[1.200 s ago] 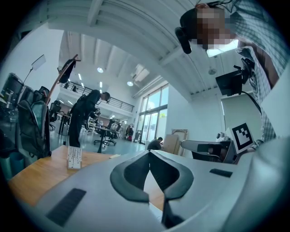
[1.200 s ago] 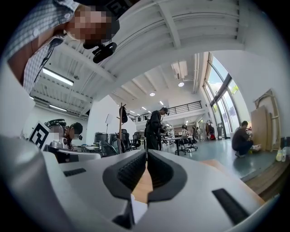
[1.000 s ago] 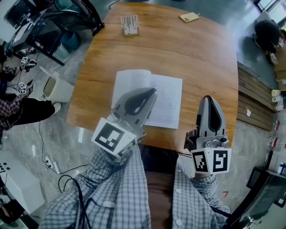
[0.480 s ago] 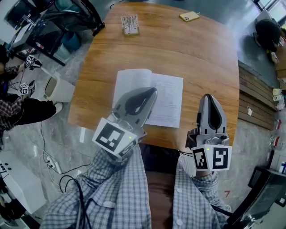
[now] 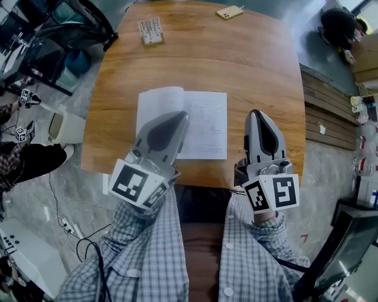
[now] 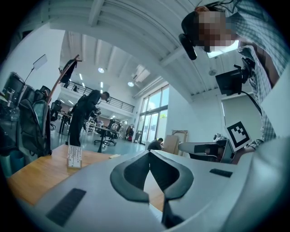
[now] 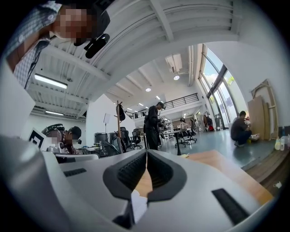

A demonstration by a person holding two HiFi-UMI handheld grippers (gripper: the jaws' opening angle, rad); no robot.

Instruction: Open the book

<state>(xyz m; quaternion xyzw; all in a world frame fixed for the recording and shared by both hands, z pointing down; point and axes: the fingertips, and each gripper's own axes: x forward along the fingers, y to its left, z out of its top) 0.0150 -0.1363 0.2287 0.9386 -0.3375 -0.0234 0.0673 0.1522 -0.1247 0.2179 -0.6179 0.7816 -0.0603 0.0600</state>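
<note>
An open book is seen lying flat on a wooden table, near the table's edge closest to the person. Its two white pages face up. The spread's long axis runs left to right in the head view, and the spine runs from the near edge towards the far one. The far left corner of the left page is curled up slightly.

The left gripper is held over the near left part of the book, angled towards the spine. Whether it touches the page cannot be told. In the left gripper view its jaws are seen with tips together, and nothing is clamped between them. The right gripper is held just beside the book's right edge, over bare wood, pointing away from the person. Its jaws are also pressed together on nothing.

The whole book is shown only by the head view, along with a yellow phone at the table's far edge. In the gripper views the book is reduced to a sliver of white behind the jaw tips. A small printed card stand is shown upright on the table in the left gripper view, and a standing person in dark clothes is shown beyond the table in both gripper views
</note>
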